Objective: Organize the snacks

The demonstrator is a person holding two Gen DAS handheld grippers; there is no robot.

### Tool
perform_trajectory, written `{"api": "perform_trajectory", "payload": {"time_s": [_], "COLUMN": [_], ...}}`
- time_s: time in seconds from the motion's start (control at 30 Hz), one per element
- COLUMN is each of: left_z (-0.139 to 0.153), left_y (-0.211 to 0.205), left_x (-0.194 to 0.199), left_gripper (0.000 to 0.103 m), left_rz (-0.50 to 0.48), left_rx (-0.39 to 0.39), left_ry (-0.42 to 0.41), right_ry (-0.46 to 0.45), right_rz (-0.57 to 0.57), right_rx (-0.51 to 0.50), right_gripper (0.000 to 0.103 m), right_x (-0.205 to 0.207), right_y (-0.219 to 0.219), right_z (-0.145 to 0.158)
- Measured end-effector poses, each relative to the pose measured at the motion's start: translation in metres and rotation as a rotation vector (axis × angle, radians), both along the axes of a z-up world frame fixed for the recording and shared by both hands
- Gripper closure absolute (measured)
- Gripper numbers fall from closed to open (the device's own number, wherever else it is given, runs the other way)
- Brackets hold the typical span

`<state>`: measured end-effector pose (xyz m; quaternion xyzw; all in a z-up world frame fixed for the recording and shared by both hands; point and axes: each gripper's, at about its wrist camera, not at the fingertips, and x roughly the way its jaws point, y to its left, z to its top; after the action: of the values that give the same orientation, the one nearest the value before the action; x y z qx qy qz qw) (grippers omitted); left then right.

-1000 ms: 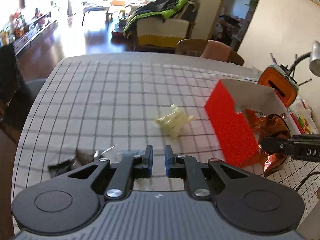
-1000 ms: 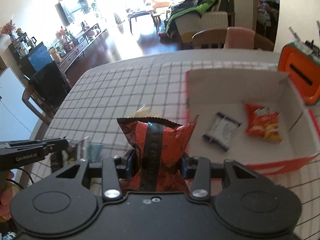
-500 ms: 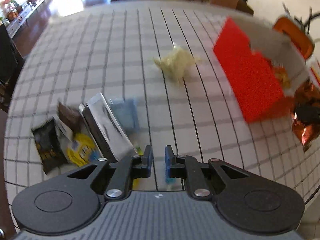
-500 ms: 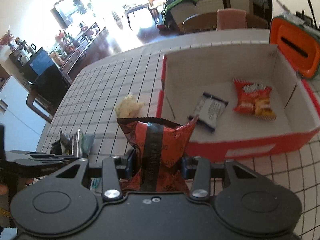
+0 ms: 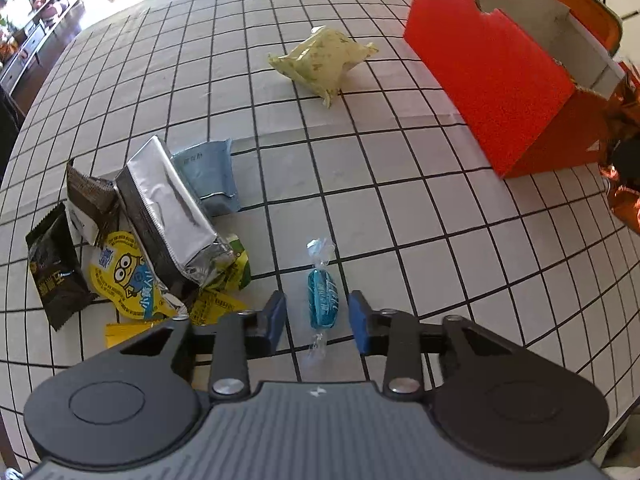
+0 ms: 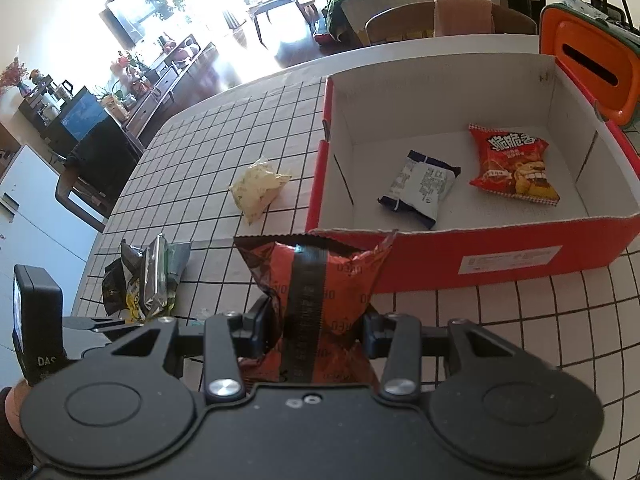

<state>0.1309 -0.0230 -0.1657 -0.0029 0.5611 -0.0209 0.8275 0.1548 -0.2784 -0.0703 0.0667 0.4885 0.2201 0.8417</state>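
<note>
Snacks: blue candy (image 5: pixel 323 299) lies on the checked desk (image 5: pixel 400 208), lower centre of the left wrist view, between my left fingers (image 5: pixel 275 316). Those are opening, pads clear of the wrapper on both sides. Snack pile (image 5: pixel 152 236) sits at left, pale green pack (image 5: pixel 320 60) at top centre. My right fingers (image 6: pixel 256 330) pinch a red-brown bag (image 6: pixel 316 300), low centre, just before the red box (image 6: pixel 500 256). Inside it lie a white-blue pack (image 6: pixel 420 186) and a red chip bag (image 6: pixel 512 162).
</note>
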Motion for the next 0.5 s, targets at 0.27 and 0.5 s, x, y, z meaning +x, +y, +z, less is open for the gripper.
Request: {"api": "perform_trajectory", "payload": {"time_s": [0.27,0.5], "left_z": [-0.002,0.009], "left_y": [0.001,0.012], "left_x": [0.001,-0.003], "left_gripper": [0.092,0.092], "left_rz": [0.002,0.086], "left_rx": [0.003,-0.031], "left_ry": [-0.010,-0.037], "right_ry": [-0.006,-0.024], "right_rz": [-0.010,-0.018], "right_rx": [-0.004,-0.004], "right_gripper": [0.060,0.061], "right_x": [-0.001,-0.004], "right_y": [0.001,-0.002], "right_z": [-0.002,0.003]}}
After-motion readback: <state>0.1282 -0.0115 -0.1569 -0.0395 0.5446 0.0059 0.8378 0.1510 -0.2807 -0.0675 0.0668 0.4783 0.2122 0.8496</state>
